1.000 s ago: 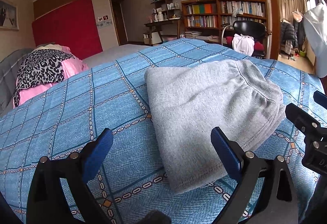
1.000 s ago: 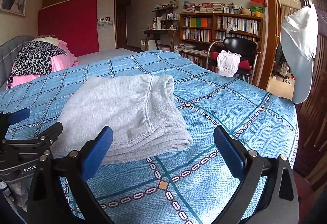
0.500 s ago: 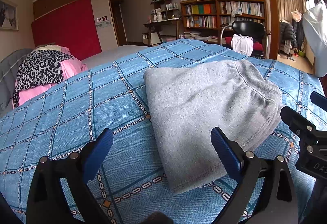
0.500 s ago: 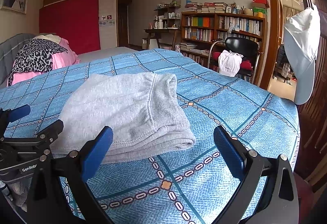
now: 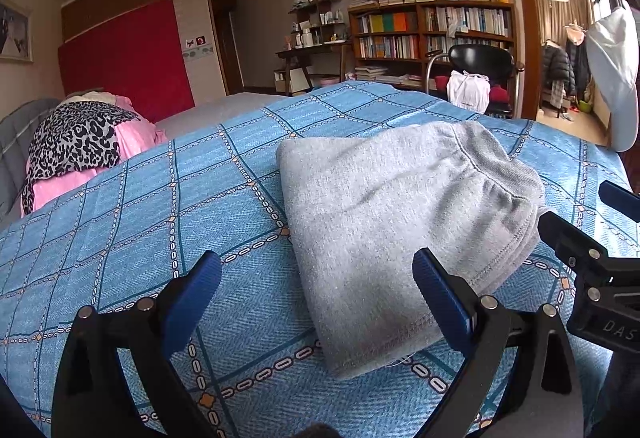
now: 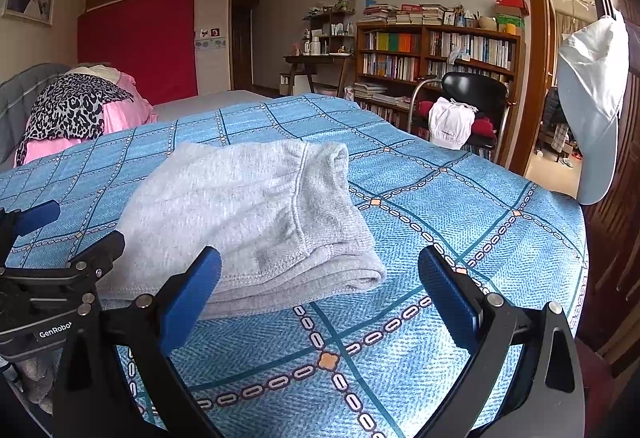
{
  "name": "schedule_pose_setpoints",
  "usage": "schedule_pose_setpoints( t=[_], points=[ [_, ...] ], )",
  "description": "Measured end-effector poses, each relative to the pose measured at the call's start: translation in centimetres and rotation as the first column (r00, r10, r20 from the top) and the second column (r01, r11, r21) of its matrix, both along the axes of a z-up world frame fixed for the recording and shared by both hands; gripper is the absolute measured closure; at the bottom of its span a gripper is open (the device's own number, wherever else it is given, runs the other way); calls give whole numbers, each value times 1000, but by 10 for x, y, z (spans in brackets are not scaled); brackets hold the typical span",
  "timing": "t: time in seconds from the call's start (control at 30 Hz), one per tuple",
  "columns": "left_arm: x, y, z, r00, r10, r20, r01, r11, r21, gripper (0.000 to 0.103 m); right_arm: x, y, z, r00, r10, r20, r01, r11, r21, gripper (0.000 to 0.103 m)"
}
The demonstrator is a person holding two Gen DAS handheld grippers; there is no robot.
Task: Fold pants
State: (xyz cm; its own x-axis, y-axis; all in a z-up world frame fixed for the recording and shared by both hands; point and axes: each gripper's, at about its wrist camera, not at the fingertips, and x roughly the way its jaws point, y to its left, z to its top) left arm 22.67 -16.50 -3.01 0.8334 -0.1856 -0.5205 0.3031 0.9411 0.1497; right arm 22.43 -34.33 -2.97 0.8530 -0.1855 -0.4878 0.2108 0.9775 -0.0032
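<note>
With both tools hanging low over the near edge of the bed, I read this moment as the close of the task rather than its middle. My left gripper [image 5: 316, 288] has its jaws spread wide and grips nothing; its right blue pad [image 5: 438, 296] overlaps the near hem of the pants in view, though I cannot tell whether it touches the cloth. My right gripper [image 6: 320, 288] is likewise fully parted and empty, its left pad [image 6: 192, 292] just before the stacked edges. Between and beyond them lie the pants [image 5: 404, 222], grey, folded into a compact layered bundle on the blue bedspread [image 6: 420, 338], with the elastic waistband [image 6: 320, 190] on top at the right end. Since the layers sit roughly square and nothing trails loose, I judge the folding essentially done. Any next move calls only for pressing the bundle flat or squaring the slightly offset lower edges, then lifting both tools clear without snagging the cloth. Farther off stand a pink pillow [image 5: 100, 162], a chair [image 6: 472, 98] and a bookshelf [image 5: 432, 26].
</note>
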Motion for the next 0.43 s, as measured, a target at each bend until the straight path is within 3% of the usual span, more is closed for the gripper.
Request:
schedule_pose_setpoints(
  t=[0.43],
  points=[
    [9, 0, -3, 999, 19, -41, -19, 1000, -10, 8, 2, -1, -8, 1000, 0, -12, 0, 1000, 10, 3]
  ],
)
